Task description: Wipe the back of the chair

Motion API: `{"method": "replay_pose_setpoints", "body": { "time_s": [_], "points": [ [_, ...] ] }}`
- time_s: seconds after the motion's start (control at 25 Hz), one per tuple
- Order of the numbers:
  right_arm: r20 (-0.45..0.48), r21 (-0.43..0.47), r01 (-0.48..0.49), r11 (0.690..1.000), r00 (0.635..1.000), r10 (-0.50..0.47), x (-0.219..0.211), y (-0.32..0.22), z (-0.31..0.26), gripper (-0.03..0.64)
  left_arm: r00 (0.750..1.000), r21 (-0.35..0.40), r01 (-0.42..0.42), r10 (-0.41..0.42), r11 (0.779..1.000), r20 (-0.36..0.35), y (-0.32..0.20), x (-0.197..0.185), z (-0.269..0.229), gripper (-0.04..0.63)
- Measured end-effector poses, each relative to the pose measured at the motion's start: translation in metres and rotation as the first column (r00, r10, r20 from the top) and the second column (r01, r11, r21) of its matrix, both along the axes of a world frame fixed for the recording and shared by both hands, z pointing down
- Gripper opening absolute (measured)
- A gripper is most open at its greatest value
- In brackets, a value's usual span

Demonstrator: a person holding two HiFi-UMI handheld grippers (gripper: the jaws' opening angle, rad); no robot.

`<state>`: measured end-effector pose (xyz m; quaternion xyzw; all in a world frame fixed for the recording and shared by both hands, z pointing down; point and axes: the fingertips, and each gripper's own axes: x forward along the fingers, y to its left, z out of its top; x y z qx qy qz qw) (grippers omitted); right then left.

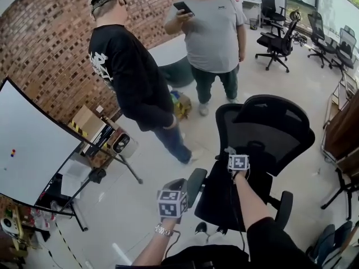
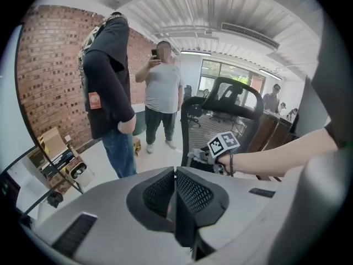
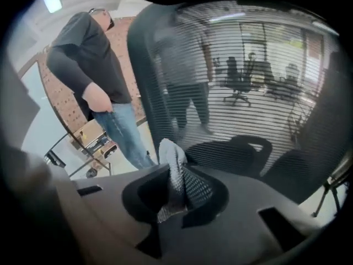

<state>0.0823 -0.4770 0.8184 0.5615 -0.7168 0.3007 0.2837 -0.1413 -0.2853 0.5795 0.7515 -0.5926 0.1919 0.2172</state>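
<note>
Right gripper (image 3: 176, 176): jaws clamped narrow on a folded grey cloth (image 3: 172, 162), whose tip stands up out of them at the lower centre of the right gripper view.
Left gripper (image 2: 175, 187): jaws pressed together with nothing between them. It is held low at the bottom centre of the head view, apart from the chair.
Chair back (image 3: 248, 87): black mesh filling the centre and right of the right gripper view. In the head view it sits right of centre, with the right gripper at its lower left edge.
Contact: the cloth tip is against the mesh or just short of it, near the left upright; I cannot tell which.
Doing it well: probably lay the cloth, not the jaw tips, onto the mesh. Press lightly, since mesh gives, and sweep in overlapping strokes from the left edge across. The chair may swivel or roll, so the free gripper could steady it.
</note>
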Motion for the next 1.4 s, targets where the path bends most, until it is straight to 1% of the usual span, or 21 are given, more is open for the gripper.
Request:
{"method": "replay_pose_setpoints", "body": {
  "time_s": [0.08, 0.16, 0.24, 0.32, 0.44, 0.52, 0.6, 0.68, 0.8, 0.92, 1.0, 1.08, 1.12, 1.2, 1.32, 1.4],
  "points": [
    [-0.029, 0.01, -0.072, 0.997, 0.997, 0.072, 0.045, -0.001, 0.001, 0.044, 1.0, -0.015, 0.015, -0.015, 1.0, 0.0, -0.003, -0.01, 0.003, 0.015],
    [-0.059, 0.023, -0.134, 0.991, 0.989, 0.135, 0.095, 0.006, 0.002, 0.044, 1.0, -0.029, 0.012, -0.012, 1.0, -0.001, -0.007, -0.012, 0.009, 0.015],
    [-0.105, 0.028, -0.197, 0.98, 0.974, 0.199, 0.15, 0.022, 0.003, 0.044, 1.0, -0.037, -0.01, 0.01, 0.999, -0.003, -0.015, -0.002, 0.017, 0.015],
    [-0.121, 0.023, -0.253, 0.967, 0.96, 0.254, 0.197, 0.037, 0.004, 0.044, 0.999, -0.035, -0.039, 0.038, 0.999, -0.008, -0.026, 0.01, 0.021, 0.015],
    [-0.12, 0.038, -0.312, 0.949, 0.942, 0.315, 0.247, 0.056, -0.008, 0.044, 0.996, -0.024, -0.088, 0.088, 0.996, -0.023, -0.041, 0.031, 0.019, 0.015],
    [-0.12, 0.049, -0.331, 0.943, 0.935, 0.334, 0.266, 0.073, -0.023, 0.044, 0.991, -0.021, -0.127, 0.126, 0.992, -0.034, -0.046, 0.053, 0.018, 0.015],
    [-0.086, 0.061, -0.313, 0.948, 0.944, 0.317, 0.259, 0.08, -0.034, 0.044, 0.986, -0.02, -0.163, 0.162, 0.986, -0.04, -0.05, 0.077, 0.017, 0.015],
    [-0.027, 0.057, -0.271, 0.961, 0.962, 0.273, 0.227, 0.079, -0.038, 0.044, 0.98, -0.022, -0.193, 0.192, 0.981, -0.042, -0.052, 0.096, 0.015, 0.015],
    [0.041, 0.048, -0.144, 0.988, 0.989, 0.142, 0.151, 0.071, -0.039, 0.044, 0.976, -0.026, -0.216, 0.215, 0.976, -0.047, -0.048, 0.117, 0.013, 0.015],
    [0.076, 0.064, -0.01, 0.998, 0.997, 0.005, 0.067, 0.052, -0.041, 0.044, 0.976, -0.033, -0.214, 0.213, 0.976, -0.043, -0.047, 0.124, 0.013, 0.015],
    [0.09, 0.035, 0.046, 0.998, 0.995, -0.049, 0.017, 0.039, -0.032, 0.044, 0.978, -0.036, -0.204, 0.202, 0.978, -0.043, -0.046, 0.12, 0.012, 0.015],
    [0.079, 0.012, 0.073, 0.997, 0.994, -0.074, -0.016, 0.025, -0.025, 0.044, 0.98, -0.032, -0.195, 0.194, 0.98, -0.041, -0.044, 0.112, 0.008, 0.015],
    [0.062, 0.007, 0.066, 0.998, 0.996, -0.067, -0.019, 0.019, -0.023, 0.044, 0.98, -0.03, -0.196, 0.194, 0.98, -0.04, -0.042, 0.111, 0.006, 0.015],
    [0.002, -0.017, 0.023, 1.0, 1.0, -0.023, 0.001, 0.014, -0.011, 0.044, 0.979, -0.027, -0.199, 0.198, 0.98, -0.043, -0.037, 0.109, 0.005, 0.015],
    [-0.102, -0.022, -0.065, 0.998, 0.993, 0.062, 0.067, 0.014, 0.003, 0.043, 0.981, -0.036, -0.19, 0.189, 0.981, -0.037, -0.032, 0.099, 0.014, 0.015],
    [-0.12, -0.014, -0.13, 0.991, 0.985, 0.128, 0.113, 0.02, 0.003, 0.044, 0.982, -0.047, -0.185, 0.184, 0.982, -0.034, -0.031, 0.09, 0.021, 0.015]
  ]
}}
